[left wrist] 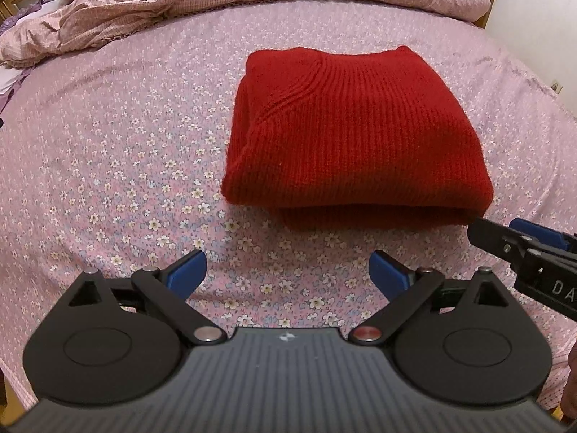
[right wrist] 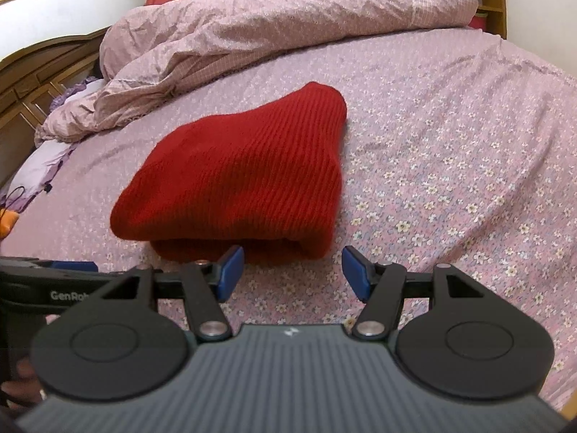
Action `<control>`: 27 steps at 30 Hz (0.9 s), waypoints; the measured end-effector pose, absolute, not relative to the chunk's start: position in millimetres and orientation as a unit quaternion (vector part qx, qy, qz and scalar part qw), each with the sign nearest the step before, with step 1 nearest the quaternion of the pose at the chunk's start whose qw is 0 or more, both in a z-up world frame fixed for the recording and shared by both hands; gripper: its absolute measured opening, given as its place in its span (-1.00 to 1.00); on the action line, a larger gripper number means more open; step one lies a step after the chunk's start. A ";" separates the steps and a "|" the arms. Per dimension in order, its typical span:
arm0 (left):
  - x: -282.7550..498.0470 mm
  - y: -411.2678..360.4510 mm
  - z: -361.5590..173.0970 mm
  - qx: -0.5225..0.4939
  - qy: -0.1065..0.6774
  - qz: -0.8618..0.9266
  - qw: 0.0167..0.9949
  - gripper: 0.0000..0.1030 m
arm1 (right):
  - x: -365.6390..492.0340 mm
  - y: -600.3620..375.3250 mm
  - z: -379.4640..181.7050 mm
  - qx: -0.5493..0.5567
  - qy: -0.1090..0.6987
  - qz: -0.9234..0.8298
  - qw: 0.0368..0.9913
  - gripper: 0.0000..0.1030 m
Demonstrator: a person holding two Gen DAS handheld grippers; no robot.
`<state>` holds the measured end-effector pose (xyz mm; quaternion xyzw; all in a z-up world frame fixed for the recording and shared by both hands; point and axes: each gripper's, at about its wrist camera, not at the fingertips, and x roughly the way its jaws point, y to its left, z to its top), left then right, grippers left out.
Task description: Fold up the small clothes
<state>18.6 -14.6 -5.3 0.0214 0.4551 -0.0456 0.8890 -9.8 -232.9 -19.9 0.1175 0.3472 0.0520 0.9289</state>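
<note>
Your red ribbed knit sweater lies folded into a thick bundle mid-bed on the floral sheet, seemingly finished; both left gripper and right gripper jaws stand apart, empty.

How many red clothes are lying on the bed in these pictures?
1. A folded red sweater lies on the flowered sheet, just beyond both open tools, nearer the right tool. More clothes may be hidden under the crumpled quilt behind it.
</note>
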 end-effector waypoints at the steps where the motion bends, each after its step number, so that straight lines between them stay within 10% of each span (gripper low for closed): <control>1: 18.8 -14.5 -5.8 0.021 0.456 -0.046 0.889 0.92 | -9.8 -232.5 -20.3 0.117 0.348 0.052 0.929 0.21; 27: 18.8 -12.6 -7.0 0.016 0.459 -0.043 0.887 0.92 | -8.7 -229.8 -21.3 0.112 0.351 0.056 0.928 0.21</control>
